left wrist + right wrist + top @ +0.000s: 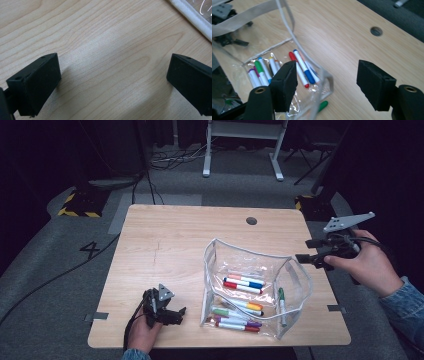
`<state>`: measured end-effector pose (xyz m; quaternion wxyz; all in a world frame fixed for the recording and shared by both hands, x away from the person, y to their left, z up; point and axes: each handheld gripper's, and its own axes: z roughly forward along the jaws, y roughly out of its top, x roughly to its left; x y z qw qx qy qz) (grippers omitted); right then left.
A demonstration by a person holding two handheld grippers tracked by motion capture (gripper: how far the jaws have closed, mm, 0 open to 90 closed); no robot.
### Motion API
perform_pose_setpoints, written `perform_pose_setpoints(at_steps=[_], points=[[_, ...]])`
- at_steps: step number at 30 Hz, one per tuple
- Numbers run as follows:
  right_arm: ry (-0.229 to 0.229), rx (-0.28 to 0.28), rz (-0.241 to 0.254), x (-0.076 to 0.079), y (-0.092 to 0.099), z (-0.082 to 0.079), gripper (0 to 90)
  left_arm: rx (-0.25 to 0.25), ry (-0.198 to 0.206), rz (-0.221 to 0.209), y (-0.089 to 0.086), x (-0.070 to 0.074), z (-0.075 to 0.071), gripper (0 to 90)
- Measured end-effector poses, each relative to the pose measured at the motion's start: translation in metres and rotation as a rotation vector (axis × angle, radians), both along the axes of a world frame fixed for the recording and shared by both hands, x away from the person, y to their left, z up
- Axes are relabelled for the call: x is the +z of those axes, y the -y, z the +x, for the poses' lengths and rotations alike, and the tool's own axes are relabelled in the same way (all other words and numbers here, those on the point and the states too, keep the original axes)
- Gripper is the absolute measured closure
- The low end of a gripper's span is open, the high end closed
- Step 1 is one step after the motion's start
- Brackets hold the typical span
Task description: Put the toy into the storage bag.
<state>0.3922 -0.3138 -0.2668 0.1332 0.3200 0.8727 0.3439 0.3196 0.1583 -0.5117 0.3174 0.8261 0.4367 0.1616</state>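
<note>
A clear plastic pouch with white trim stands open on the wooden table, right of the middle. Several coloured markers lie inside it. A green-capped marker lies along the pouch's right wall; whether it is inside or outside I cannot tell. My left gripper rests near the front edge, left of the pouch, jaws wide apart over bare wood. My right gripper hangs above the table's right edge and points at the pouch, open with nothing between its jaws. The markers lie below it.
A round cable hole sits near the table's far edge. The pouch's white trim lies close to my left gripper. A white desk frame and cables stand on the carpet beyond the table.
</note>
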Motion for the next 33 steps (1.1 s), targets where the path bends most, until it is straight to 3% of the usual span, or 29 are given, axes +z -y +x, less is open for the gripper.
perform_pose_setpoints(at_steps=[2,5,9,11,13,14,16,17,24,33], points=[[0.002,-0.057,0.01,-0.005,0.019,0.005,36.2,0.0,0.0,0.0,0.0,0.0,0.0,0.0],[-0.003,-0.089,0.008,-0.011,0.031,0.008,37.2,0.001,0.0,0.0,0.0,0.0,0.0,0.0],[-0.028,-0.128,-0.017,-0.037,0.046,0.01,36.5,0.002,0.0,0.0,0.0,0.0,0.0,0.0],[-0.036,-0.136,-0.018,-0.044,0.047,0.01,35.8,0.002,-0.001,0.0,0.0,0.0,0.0,0.0],[-0.074,-0.136,-0.022,-0.069,0.048,0.007,35.2,0.002,-0.001,0.0,0.0,0.0,0.0,0.0],[-0.074,-0.136,-0.022,-0.069,0.048,0.007,35.2,0.002,-0.001,0.0,0.0,0.0,0.0,0.0],[-0.106,-0.134,-0.012,-0.091,0.047,0.005,34.2,0.001,-0.001,-0.001,0.0,0.0,0.0,0.0],[-0.106,-0.134,-0.012,-0.091,0.047,0.005,34.2,0.001,-0.001,-0.001,0.0,0.0,0.0,0.0],[-0.177,-0.113,0.003,-0.14,0.039,-0.001,32.2,0.002,0.0,0.001,0.0,0.0,0.0,0.0],[-0.24,-0.09,0.027,-0.186,0.03,-0.013,30.9,0.003,-0.001,-0.001,0.0,0.0,0.0,0.0]])
